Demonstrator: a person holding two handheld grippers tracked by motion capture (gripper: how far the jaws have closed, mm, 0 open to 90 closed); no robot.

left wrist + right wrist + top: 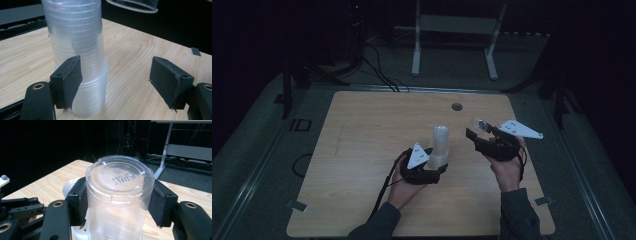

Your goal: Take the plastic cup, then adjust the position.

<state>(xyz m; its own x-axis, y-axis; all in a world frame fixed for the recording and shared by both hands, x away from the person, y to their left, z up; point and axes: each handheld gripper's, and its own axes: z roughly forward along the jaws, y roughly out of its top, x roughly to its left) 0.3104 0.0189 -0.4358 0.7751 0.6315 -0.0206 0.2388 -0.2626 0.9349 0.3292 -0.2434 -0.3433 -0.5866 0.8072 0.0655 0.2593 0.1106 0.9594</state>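
Note:
A tall stack of clear plastic cups point(440, 146) stands upside down on the wooden table point(362, 140), right of centre. My left gripper point(438, 167) sits at the stack's base with its jaws wide apart. In the left gripper view the stack point(77, 37) rises just beyond the left pad point(68, 80), and the right pad stands well clear of it, so my left gripper point(115, 62) is open. My right gripper point(478, 132) hovers to the right of the stack, shut on a single clear cup point(479, 124). That cup point(120, 195) is held upside down between both pads of the right gripper point(120, 182).
A round cable hole point(456, 106) lies in the table's far part. A white metal stand point(457, 25) and black cables point(379, 70) sit on the dark floor beyond. Small grey tags point(296, 205) mark the near corners of the table.

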